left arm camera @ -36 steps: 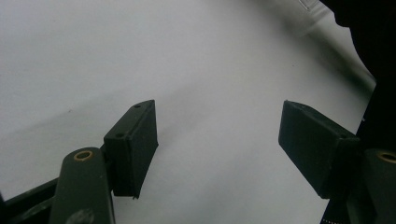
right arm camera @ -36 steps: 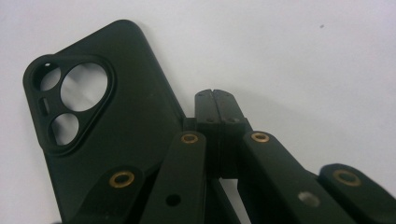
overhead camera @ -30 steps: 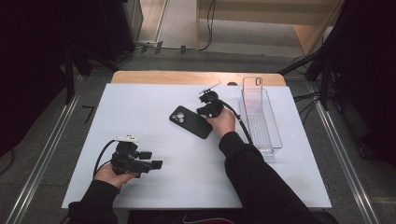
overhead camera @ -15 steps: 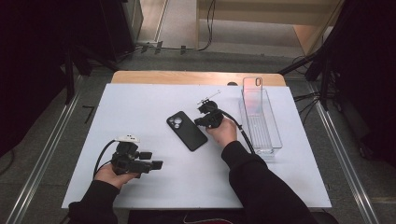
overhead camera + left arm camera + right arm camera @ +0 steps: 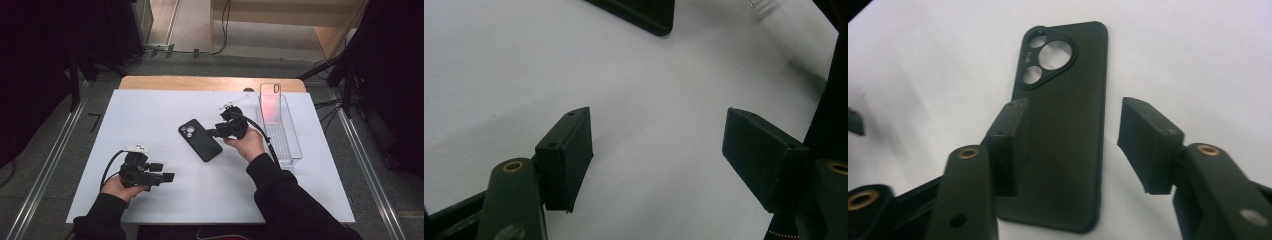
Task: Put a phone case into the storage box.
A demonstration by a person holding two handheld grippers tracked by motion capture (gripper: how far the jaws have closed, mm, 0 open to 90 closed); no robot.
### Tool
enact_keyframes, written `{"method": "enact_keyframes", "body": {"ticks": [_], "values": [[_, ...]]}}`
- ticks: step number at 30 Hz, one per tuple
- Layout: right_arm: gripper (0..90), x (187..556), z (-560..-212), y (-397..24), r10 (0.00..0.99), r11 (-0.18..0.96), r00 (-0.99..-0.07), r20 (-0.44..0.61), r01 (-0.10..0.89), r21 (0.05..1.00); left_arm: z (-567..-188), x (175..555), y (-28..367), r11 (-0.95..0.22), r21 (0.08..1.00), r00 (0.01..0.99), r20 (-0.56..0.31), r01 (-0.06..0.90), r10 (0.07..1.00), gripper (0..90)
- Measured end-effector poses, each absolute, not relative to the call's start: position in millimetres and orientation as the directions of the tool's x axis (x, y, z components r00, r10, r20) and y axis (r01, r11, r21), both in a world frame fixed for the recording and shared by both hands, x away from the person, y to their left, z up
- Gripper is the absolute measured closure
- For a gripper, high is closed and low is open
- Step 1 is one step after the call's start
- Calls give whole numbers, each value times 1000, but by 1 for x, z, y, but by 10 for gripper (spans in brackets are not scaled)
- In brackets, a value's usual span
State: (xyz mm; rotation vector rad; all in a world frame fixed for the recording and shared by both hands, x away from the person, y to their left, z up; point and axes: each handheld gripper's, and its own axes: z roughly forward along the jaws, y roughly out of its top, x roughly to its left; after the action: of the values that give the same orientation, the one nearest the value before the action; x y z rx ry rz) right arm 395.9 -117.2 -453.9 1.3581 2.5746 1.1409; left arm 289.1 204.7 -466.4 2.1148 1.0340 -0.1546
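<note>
Right gripper (image 5: 216,133) hangs just beside the black phone case (image 5: 200,140), jaws freshly parting, nothing pinched; the case lies flat mid-table, camera cutouts up, nothing blocking it. Left gripper (image 5: 170,176) rests near the front edge, jaws spread and empty. Over right, a clear bin (image 5: 290,150) holds another phone case (image 5: 270,102), propped upright.

The right gripper (image 5: 214,132) has just opened, releasing the phone case (image 5: 200,140).
</note>
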Motion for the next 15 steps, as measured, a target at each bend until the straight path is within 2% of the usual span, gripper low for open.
{"method": "enact_keyframes", "body": {"ticks": [10,15], "values": [[276,366,-442,-138,644,377,-682,348,678,631,-466,289,205,-383,585,670,-417,715,614,282],[275,349,-440,-149,619,414,-713,329,653,635,-465,288,204,-382,587,671,-419,714,611,282]]}}
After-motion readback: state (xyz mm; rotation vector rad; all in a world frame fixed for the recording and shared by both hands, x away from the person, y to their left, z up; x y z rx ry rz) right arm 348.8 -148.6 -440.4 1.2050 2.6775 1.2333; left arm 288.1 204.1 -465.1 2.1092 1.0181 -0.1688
